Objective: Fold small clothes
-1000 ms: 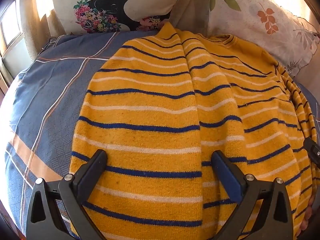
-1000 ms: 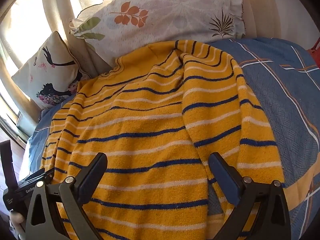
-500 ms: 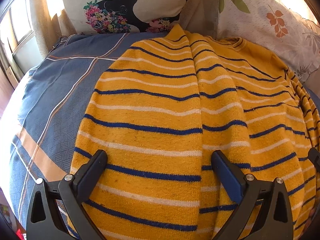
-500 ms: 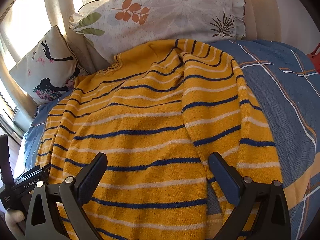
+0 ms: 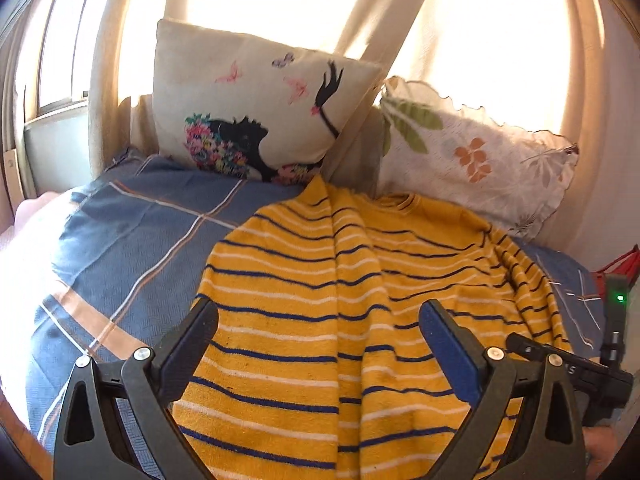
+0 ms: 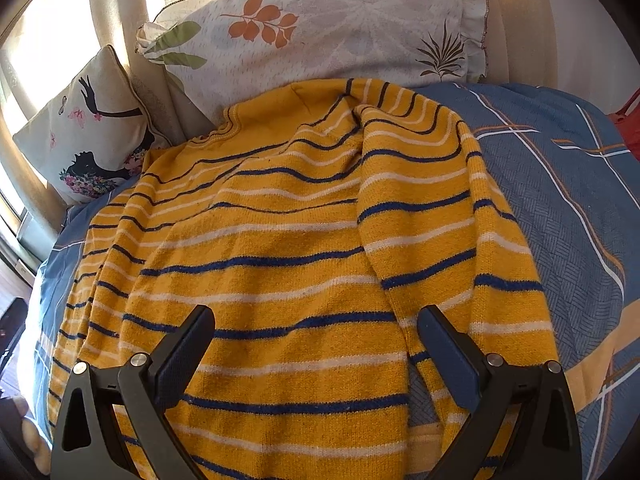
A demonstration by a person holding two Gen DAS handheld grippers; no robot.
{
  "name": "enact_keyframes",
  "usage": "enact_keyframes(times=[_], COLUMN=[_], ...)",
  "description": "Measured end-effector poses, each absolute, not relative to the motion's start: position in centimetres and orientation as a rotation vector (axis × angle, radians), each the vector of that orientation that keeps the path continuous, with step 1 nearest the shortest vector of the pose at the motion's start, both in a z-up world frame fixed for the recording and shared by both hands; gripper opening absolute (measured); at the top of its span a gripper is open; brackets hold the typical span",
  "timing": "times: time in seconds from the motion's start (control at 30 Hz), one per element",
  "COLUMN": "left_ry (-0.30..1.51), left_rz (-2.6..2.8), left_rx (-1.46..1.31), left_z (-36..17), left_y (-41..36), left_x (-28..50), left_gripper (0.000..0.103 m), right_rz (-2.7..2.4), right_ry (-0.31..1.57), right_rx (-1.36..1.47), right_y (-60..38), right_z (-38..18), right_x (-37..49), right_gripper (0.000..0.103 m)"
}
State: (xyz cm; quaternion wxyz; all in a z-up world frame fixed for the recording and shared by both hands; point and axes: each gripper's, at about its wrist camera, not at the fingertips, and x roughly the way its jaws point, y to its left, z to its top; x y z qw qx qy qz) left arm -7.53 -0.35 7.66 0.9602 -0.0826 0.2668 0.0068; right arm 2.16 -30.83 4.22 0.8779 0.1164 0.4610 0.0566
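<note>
yellow sweater, blue and white stripes

Sweater lies spread on the bed, filling centre and lower frame. Two pillows lean at the top, right behind its collar. Both grippers' fingers sit over the bottom edge.
</note>
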Motion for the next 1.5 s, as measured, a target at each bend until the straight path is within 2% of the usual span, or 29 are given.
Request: enact_keyframes(times=[0.13,0.33,0.43,0.63,0.7,0.8,0.9,1.5], left_ry=[0.521,0.514,0.501,0.467,0.477,0.478,0.497,0.59], left_rz=[-0.009,0.091,0.068,0.042,0.033,0.021,-0.001,-0.049], left_rx=[-0.161,-0.178,-0.197,-0.138,-0.128,-0.112,-0.111,-0.184], left_z=[9.8,10.3,10.3,10.4,10.1,9.8,9.5,7.8], left_y=[-1.0,-0.6,-0.5,-2.5,-3.1,-3.7,-4.1,-2.1], left_x=[-9.4,-11.4,-12.1,-11.9,-11.7,-11.5,-11.0,-8.3], left_gripper=[0.103,0.103,0.103,0.103,0.103,0.103,0.103,0.103], right_rz=[0.133,0.142,0.108,-0.027,0.006,0.111,0.137,0.108], right_ry=[0.937,0.816,0.735,0.46,0.558,0.687,0.762,0.8], right_rx=[0.274,0.332,0.236,0.037,0.012,0.161,0.247,0.263], right_y=[-31.4,-32.7,-31.9,-30.2,-29.9,-31.3,-32.6,-37.0], right_z=[4.4,5.9,8.0,12.5,11.7,9.4,7.8,6.9], right_x=[1.8,0.1,-1.4,-5.4,-4.2,-3.3,-3.2,-6.2], right_gripper=[0.103,0.103,0.103,0.103,0.103,0.1,0.091,0.09])
